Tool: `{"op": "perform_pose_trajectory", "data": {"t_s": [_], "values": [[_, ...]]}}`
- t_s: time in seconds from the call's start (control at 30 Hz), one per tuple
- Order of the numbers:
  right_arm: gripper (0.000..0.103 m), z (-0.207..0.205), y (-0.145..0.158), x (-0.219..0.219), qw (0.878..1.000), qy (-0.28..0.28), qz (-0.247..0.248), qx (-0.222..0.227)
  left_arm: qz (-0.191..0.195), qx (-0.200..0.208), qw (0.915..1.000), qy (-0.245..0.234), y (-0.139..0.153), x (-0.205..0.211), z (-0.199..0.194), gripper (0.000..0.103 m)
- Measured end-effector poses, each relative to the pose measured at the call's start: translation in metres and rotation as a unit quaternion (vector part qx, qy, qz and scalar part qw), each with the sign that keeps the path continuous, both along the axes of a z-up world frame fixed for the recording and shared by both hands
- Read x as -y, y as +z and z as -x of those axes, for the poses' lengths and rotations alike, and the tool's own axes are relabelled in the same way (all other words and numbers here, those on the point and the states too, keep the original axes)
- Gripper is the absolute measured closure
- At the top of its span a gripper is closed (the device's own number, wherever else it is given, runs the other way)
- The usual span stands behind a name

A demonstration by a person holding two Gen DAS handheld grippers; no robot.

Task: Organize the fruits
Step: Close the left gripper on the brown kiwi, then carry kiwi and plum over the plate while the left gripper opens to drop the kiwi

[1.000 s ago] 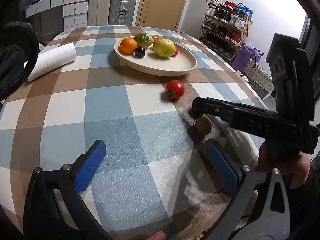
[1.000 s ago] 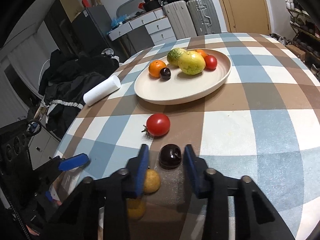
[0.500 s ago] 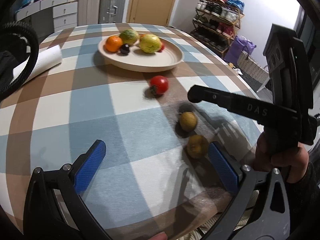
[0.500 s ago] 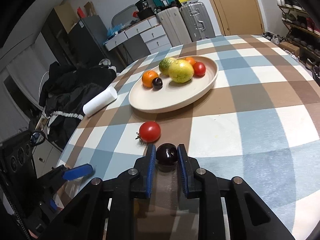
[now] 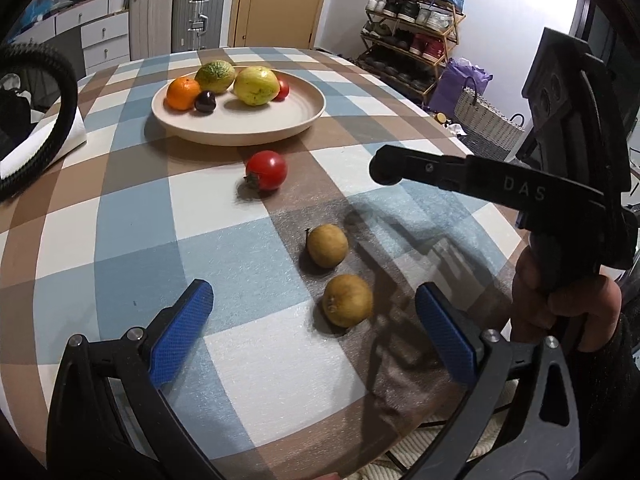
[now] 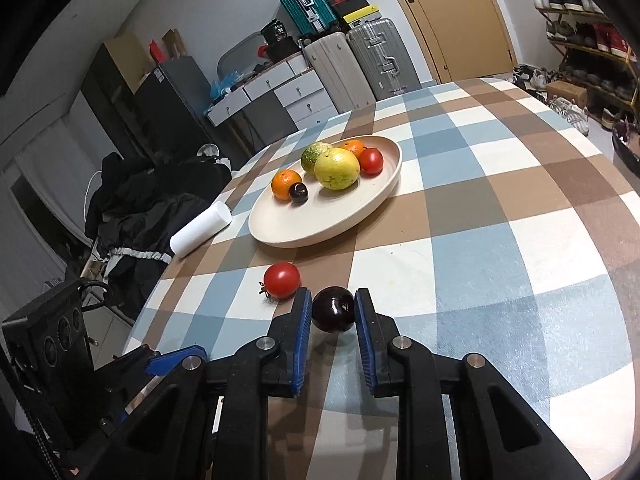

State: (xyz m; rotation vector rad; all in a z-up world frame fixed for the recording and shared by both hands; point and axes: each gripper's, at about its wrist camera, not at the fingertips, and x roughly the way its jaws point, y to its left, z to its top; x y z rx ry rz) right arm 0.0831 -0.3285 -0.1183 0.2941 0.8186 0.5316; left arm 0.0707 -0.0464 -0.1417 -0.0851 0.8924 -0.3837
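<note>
Dark plum [image 6: 333, 309] pinched in jaws; tomato [image 6: 282, 280], 2 brown fruits [image 5: 327, 245] on tablecloth nr plate [image 6: 320, 224].

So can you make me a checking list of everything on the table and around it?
Surface: round table in checked cloth.
Job's things: plate holding six fruits; red tomato and two brown fruits loose on the cloth.
Clutter: white paper roll.
Tongs: right tongs shut on dark plum; left tongs open, empty.
Cables: black hose at the left edge.
Surroundings: suitcases, shoe rack, door.
</note>
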Motion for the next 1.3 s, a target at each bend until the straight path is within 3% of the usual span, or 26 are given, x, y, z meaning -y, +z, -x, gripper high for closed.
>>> {"op": "perform_pose_trajectory", "data": {"t_s": [0.17, 0.23, 0.27, 0.33, 0.47, 0.73, 0.97, 1.3], "values": [[0.08, 0.003, 0.001, 0.001, 1.0, 0.0, -0.002, 0.005, -0.006, -0.008, 0.9998, -0.014, -0.002, 0.006, 0.0, 0.024], [0.08, 0.004, 0.001, 0.001, 1.0, 0.001, -0.005, 0.004, -0.001, -0.017, 0.9996, -0.022, -0.005, 0.007, -0.001, 0.043], [0.08, 0.003, 0.002, 0.001, 1.0, 0.002, -0.006, 0.003, -0.005, -0.014, 0.9996, -0.022, -0.005, 0.008, 0.0, 0.045], [0.08, 0.003, 0.002, 0.002, 1.0, 0.002, -0.005, 0.005, -0.004, -0.012, 0.9995, -0.029, -0.004, 0.009, 0.001, 0.061], [0.08, 0.003, 0.004, 0.001, 1.0, 0.003, -0.005, 0.008, 0.001, -0.015, 0.999, -0.042, -0.005, 0.01, -0.001, 0.08], [0.08, -0.004, 0.006, 0.0, 1.0, 0.01, -0.011, 0.009, 0.018, -0.025, 0.9983, -0.05, 0.0, 0.001, -0.01, 0.08], [0.08, -0.023, 0.016, 0.005, 0.999, 0.011, -0.034, 0.008, 0.056, -0.01, 0.9977, -0.037, 0.029, -0.026, -0.032, 0.08], [0.08, -0.076, 0.031, 0.004, 0.999, 0.017, -0.043, 0.018, 0.06, 0.024, 0.9979, -0.002, 0.062, -0.055, -0.108, 0.08]]}}
